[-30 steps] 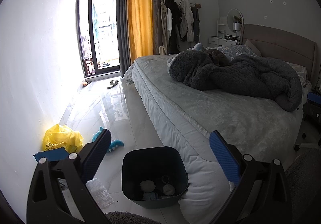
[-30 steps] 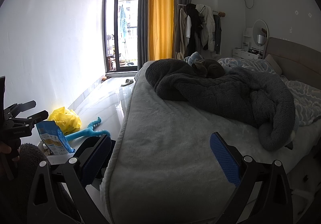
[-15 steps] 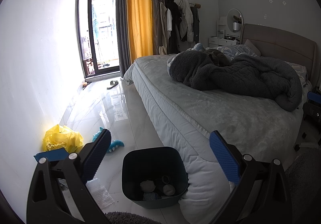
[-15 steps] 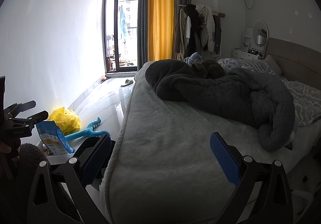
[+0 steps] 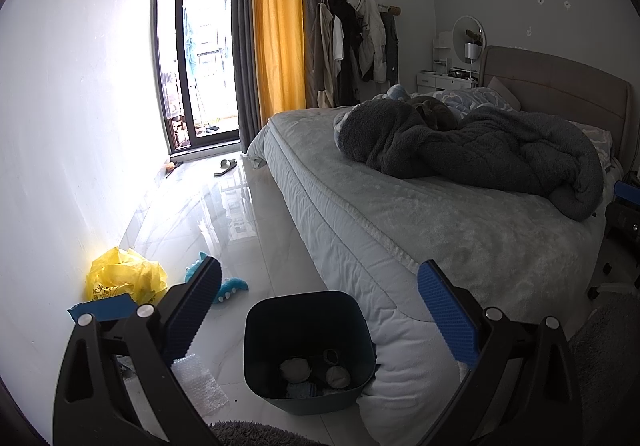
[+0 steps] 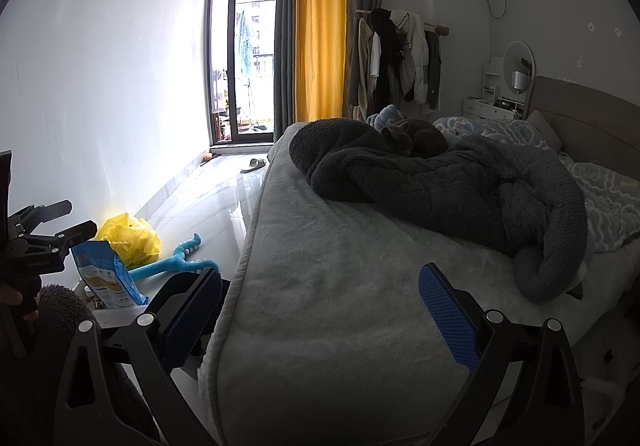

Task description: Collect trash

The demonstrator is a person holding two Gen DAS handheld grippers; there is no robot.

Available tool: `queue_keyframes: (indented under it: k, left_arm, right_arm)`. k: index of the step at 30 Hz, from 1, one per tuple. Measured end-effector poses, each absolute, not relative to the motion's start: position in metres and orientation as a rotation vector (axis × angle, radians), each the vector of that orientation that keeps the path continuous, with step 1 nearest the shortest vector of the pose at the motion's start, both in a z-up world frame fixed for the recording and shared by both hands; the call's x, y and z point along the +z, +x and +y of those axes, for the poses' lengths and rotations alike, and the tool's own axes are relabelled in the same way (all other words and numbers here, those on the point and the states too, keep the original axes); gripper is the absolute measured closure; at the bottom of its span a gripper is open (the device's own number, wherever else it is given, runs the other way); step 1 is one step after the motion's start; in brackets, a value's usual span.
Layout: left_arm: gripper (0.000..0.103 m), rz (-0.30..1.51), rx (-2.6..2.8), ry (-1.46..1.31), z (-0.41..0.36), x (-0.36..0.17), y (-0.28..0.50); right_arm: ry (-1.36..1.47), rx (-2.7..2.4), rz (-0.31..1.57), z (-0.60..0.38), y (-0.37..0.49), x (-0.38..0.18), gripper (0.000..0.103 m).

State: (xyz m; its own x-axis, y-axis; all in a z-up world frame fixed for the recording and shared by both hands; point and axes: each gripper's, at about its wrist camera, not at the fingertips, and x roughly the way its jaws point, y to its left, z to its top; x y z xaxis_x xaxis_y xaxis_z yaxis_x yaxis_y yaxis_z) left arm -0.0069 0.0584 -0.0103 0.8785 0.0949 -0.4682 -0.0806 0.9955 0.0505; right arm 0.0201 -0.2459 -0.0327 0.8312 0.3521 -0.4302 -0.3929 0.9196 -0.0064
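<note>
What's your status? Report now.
Both hand-held grippers open, empty: left, right. Bin on floor by bed, some trash inside. Yellow bag, bubble wrap loose on floor. Path unobstructed.

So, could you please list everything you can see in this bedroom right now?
bin: one, dark, floor at the bed's corner, crumpled trash inside
plastic bag: one, yellow, by the white wall
packet: one, blue, near the bag
bubble wrap: one, clear, floor left of bin
toy: one, blue, on the floor
slipper: one, grey, near the glass door
bed: one, pale cover
blanket: one, dark grey, on the bed
cat: one, grey, curled on the blanket
curtain: one, yellow
left tool: open, empty
right tool: open, empty
</note>
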Motion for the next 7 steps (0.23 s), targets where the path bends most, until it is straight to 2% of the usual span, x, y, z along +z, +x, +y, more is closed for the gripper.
queue_keyframes:
  k: [7]
  left_arm:
    - [0.003, 0.494, 0.096, 0.033, 0.0591, -0.012, -0.0049]
  right_arm:
    - [-0.094, 0.395, 0.438, -0.2458, 0.0198, -0.0327, 0.003]
